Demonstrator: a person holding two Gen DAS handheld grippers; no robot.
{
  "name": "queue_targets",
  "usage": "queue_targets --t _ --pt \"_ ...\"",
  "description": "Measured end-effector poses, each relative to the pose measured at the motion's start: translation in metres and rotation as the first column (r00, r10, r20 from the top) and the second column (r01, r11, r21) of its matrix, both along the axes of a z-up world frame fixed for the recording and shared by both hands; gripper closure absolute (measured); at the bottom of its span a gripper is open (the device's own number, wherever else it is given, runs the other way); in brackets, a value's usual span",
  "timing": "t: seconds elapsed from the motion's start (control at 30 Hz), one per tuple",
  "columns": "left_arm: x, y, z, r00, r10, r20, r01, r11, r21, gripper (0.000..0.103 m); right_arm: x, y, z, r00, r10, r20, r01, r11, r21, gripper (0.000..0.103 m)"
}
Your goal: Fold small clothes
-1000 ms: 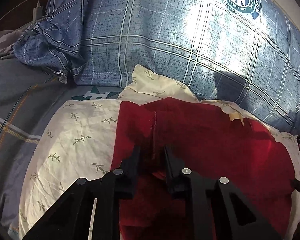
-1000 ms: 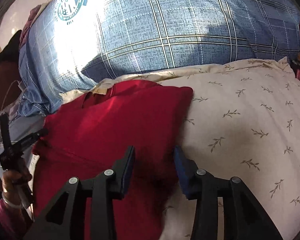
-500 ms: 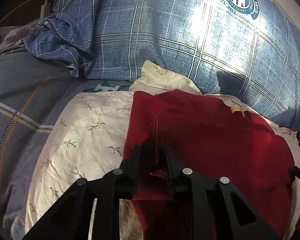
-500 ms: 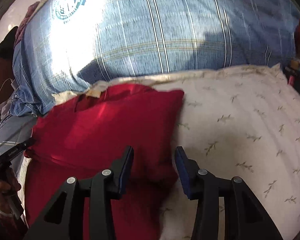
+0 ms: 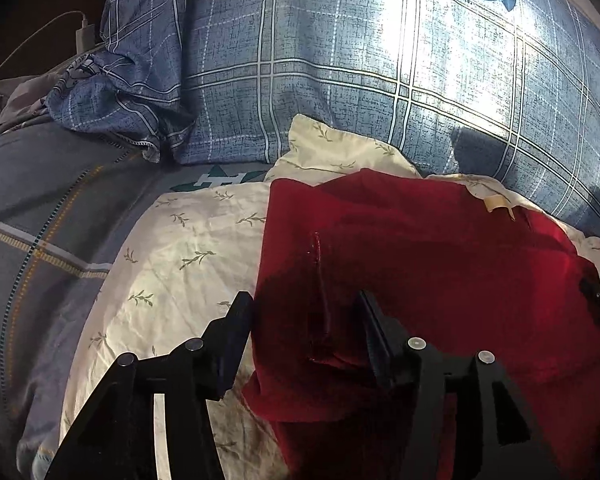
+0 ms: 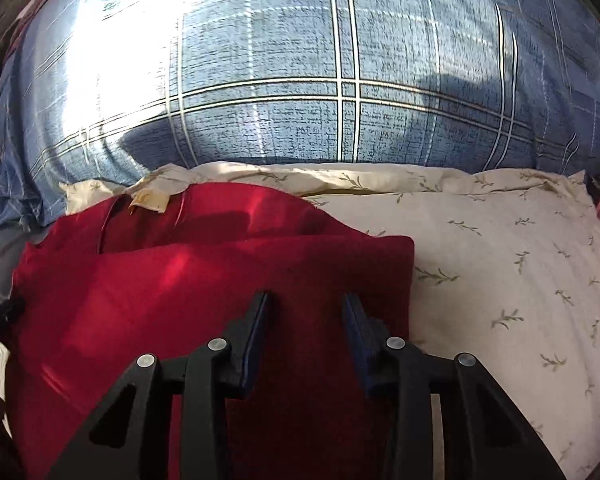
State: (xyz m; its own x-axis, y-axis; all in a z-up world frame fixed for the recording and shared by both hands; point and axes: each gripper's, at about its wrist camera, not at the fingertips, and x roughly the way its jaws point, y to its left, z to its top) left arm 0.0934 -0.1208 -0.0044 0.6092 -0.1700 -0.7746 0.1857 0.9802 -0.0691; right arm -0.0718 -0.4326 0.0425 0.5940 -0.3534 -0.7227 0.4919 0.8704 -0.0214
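Observation:
A small red garment (image 5: 440, 264) lies on a cream pillow with a leaf print (image 5: 188, 264). It has a pale label (image 5: 496, 203) at its far edge. My left gripper (image 5: 306, 312) is open over the garment's left part, its jaws wide apart, with a raised fold of red cloth between them. In the right wrist view the red garment (image 6: 180, 280) lies folded with a straight right edge. My right gripper (image 6: 305, 312) is open above its right part and holds nothing. The other gripper's tip (image 6: 4, 312) shows at the left edge.
A big blue plaid pillow (image 5: 380, 72) with a round green emblem stands behind the cream pillow (image 6: 500, 280). A grey striped blanket (image 5: 40, 220) lies to the left. A white charger and cable (image 5: 82, 34) sit at the far left.
My left gripper was nearly closed on a fold of the red cloth and has opened wide. My right gripper has moved left over the garment, which now shows a folded layer.

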Motion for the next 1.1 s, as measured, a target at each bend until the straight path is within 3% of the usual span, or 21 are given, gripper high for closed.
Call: queue_targets --t 0.17,0.37,0.57,0.9,1.03,1.1 --pt "0.002 0.001 0.0 1.0 0.0 0.001 0.0 1.0 -0.001 0.048 -0.007 0.005 0.009 1.0 0.01 -0.007 -0.01 1.0 0.003 0.064" --pt "0.001 0.001 0.0 1.0 0.002 0.002 -0.002 1.0 0.004 0.048 -0.047 0.048 0.029 0.998 0.064 0.022 -0.063 0.998 -0.019 0.063" --pt "-0.001 0.0 -0.002 1.0 0.002 0.003 -0.002 1.0 0.016 0.047 -0.048 0.045 0.004 0.997 0.066 -0.04 -0.067 0.996 -0.05 0.066" --pt "-0.021 0.017 0.016 1.0 0.0 -0.014 0.0 1.0 -0.029 0.047 -0.079 0.051 0.028 0.999 0.036 0.019 -0.035 0.999 -0.03 0.061" --pt "-0.033 0.017 0.014 1.0 -0.003 -0.009 0.003 1.0 -0.007 0.047 -0.069 0.043 0.005 0.998 0.015 -0.064 -0.017 1.0 -0.026 0.061" --pt "-0.038 0.018 0.015 1.0 -0.001 -0.018 0.001 1.0 -0.013 0.047 -0.073 0.039 0.002 0.999 0.005 -0.046 -0.005 1.0 0.016 0.061"
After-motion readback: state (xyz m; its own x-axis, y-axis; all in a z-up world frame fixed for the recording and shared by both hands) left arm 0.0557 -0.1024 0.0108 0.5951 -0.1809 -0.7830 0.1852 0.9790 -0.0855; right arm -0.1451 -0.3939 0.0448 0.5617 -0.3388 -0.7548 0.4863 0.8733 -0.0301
